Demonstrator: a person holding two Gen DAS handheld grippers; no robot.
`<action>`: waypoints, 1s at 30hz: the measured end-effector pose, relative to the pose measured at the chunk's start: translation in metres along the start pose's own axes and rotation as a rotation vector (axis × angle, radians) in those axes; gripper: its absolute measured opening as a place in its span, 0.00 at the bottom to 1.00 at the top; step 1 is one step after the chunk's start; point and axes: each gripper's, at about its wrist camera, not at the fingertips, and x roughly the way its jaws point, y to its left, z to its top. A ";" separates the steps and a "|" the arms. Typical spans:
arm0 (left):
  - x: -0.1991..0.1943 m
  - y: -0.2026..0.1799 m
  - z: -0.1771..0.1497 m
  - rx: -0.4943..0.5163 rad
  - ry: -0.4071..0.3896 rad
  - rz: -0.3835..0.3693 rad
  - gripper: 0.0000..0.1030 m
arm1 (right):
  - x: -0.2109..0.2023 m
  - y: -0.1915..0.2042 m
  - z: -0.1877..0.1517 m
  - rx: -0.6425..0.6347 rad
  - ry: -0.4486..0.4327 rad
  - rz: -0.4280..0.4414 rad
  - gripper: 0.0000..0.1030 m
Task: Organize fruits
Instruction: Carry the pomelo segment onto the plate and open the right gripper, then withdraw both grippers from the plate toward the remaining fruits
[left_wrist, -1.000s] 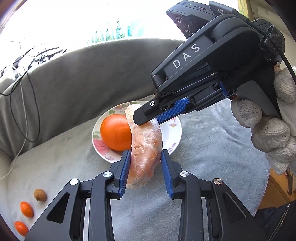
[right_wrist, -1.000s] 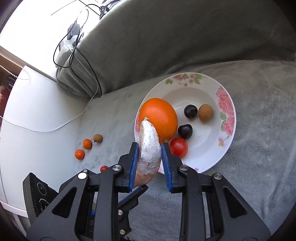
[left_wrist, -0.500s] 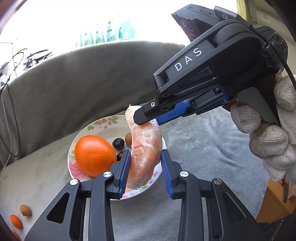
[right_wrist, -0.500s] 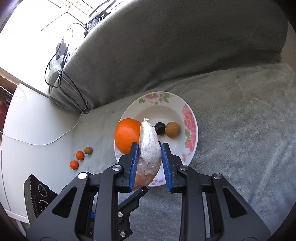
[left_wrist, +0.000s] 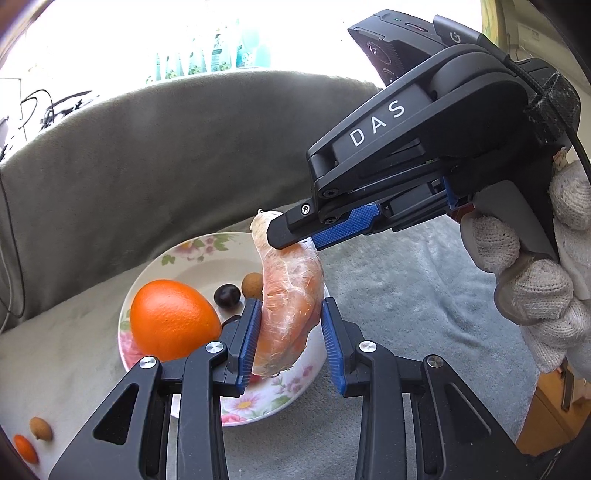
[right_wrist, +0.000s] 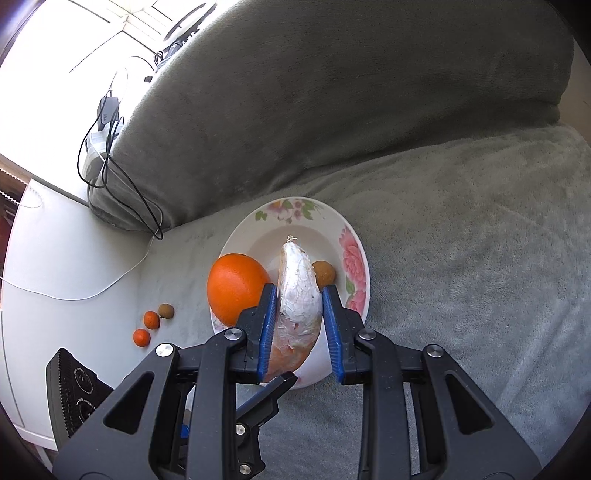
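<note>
A curved orange fruit piece wrapped in clear film (left_wrist: 291, 306) hangs in the air over a floral plate (left_wrist: 192, 254). My left gripper (left_wrist: 289, 314) is shut on its lower end. My right gripper (left_wrist: 295, 236), held by a gloved hand, is shut on its upper end. In the right wrist view the wrapped fruit (right_wrist: 299, 291) sits between the right gripper (right_wrist: 299, 299) pads, above the plate (right_wrist: 295, 208). On the plate lie a big orange (right_wrist: 236, 291), a brown longan (right_wrist: 325, 273) and a dark round fruit (left_wrist: 227, 295).
Two small orange fruits (right_wrist: 151, 319) and a brown one (right_wrist: 166, 310) lie on the grey blanket left of the plate. A grey cushion (right_wrist: 332, 110) rises behind. Cables (right_wrist: 110, 147) trail onto a white surface (right_wrist: 55, 258) at the left.
Both grippers carried the wrapped fruit together from the plate's near-left edge to over its middle; the plate and loose fruits slid left in both views. Both grips stayed the same.
</note>
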 end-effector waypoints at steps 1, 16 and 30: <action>-0.001 -0.001 0.001 -0.001 -0.001 0.001 0.31 | 0.000 0.000 0.000 -0.004 -0.002 -0.002 0.26; -0.009 0.000 0.000 0.009 -0.030 0.023 0.53 | -0.013 0.017 0.002 -0.075 -0.088 -0.076 0.65; -0.033 0.007 -0.010 -0.031 -0.045 0.034 0.65 | -0.029 0.043 -0.011 -0.192 -0.168 -0.105 0.77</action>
